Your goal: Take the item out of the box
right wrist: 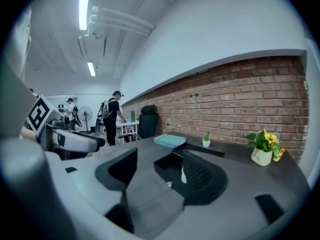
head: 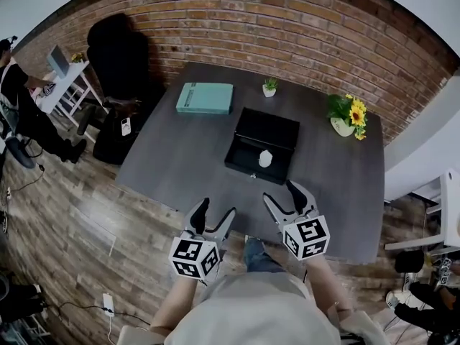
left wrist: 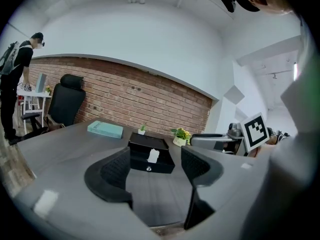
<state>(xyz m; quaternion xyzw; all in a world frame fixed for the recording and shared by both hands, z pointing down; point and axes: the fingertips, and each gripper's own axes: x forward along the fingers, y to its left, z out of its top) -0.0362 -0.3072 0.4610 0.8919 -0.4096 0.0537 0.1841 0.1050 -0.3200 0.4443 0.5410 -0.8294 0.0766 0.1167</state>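
A black box [head: 251,157] stands open on the dark table [head: 180,164], its lid [head: 269,128] tilted back. Inside lies a small white item [head: 265,158]. Both grippers hover at the table's near edge, short of the box. My left gripper [head: 217,208] is open and empty. My right gripper [head: 280,192] is also open and empty, closer to the box's front. In the left gripper view the box [left wrist: 142,156] and item [left wrist: 153,155] show between the open jaws of the gripper [left wrist: 152,171], well ahead. The right gripper view shows the box [right wrist: 167,169] and item [right wrist: 183,175] beyond the open gripper [right wrist: 157,169].
A teal book [head: 205,98], a small potted plant [head: 269,87] and a sunflower pot [head: 347,117] stand at the table's far side. A black office chair [head: 118,49] and a person [head: 18,99] at a white desk [head: 65,85] are off to the left.
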